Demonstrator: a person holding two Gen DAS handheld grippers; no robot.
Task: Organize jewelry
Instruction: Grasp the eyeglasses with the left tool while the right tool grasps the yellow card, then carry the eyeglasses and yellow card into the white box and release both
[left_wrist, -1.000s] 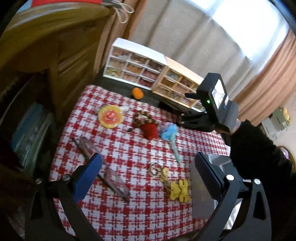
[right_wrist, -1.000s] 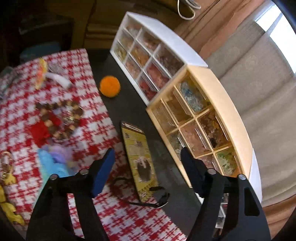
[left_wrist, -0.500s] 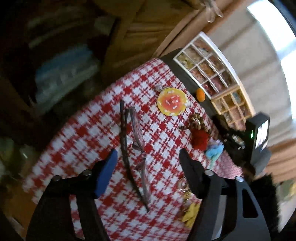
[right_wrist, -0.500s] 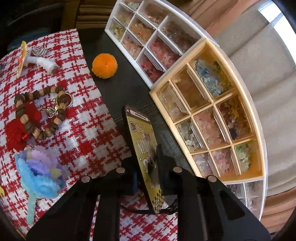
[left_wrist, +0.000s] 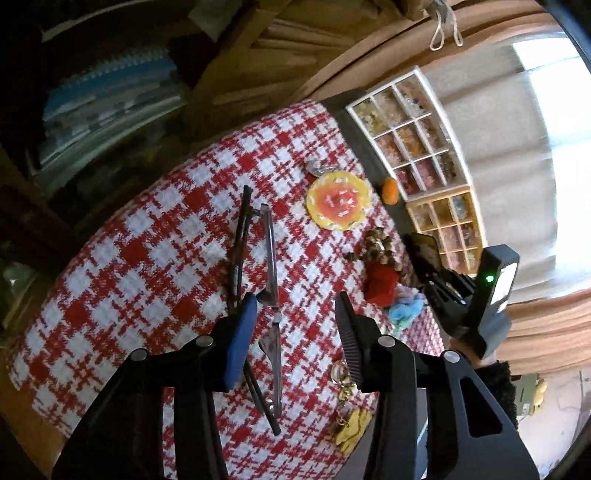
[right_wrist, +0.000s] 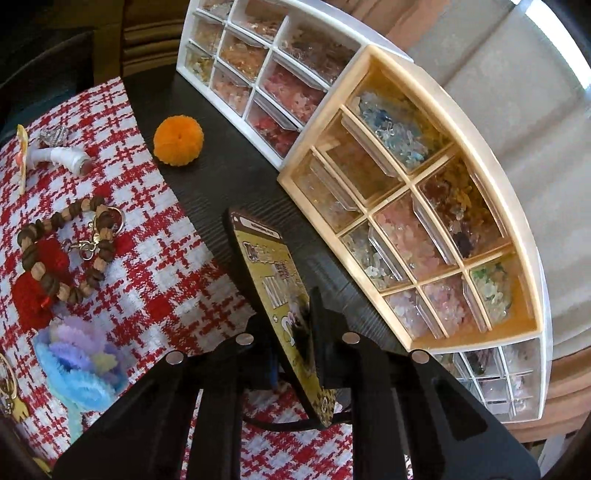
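Observation:
A pair of eyeglasses lies folded on the red-and-white checked cloth. My left gripper hangs over them, and its jaws are closing with the frame between them; the pads stand apart from it. My right gripper is shut on a yellow printed card with a black cord, and holds it on edge above the dark table strip. In the left wrist view the right gripper sits at the cloth's far right.
A white drawer organiser and a cream one with bead-filled drawers stand behind the card. An orange pompom, a bead bracelet with a red tassel, a fuzzy blue flower, a round yellow charm and a yellow keychain lie about.
My left gripper rolled, sank over the eyeglasses and narrowed its jaws. My right gripper closed on the yellow card and tipped it up off the table.

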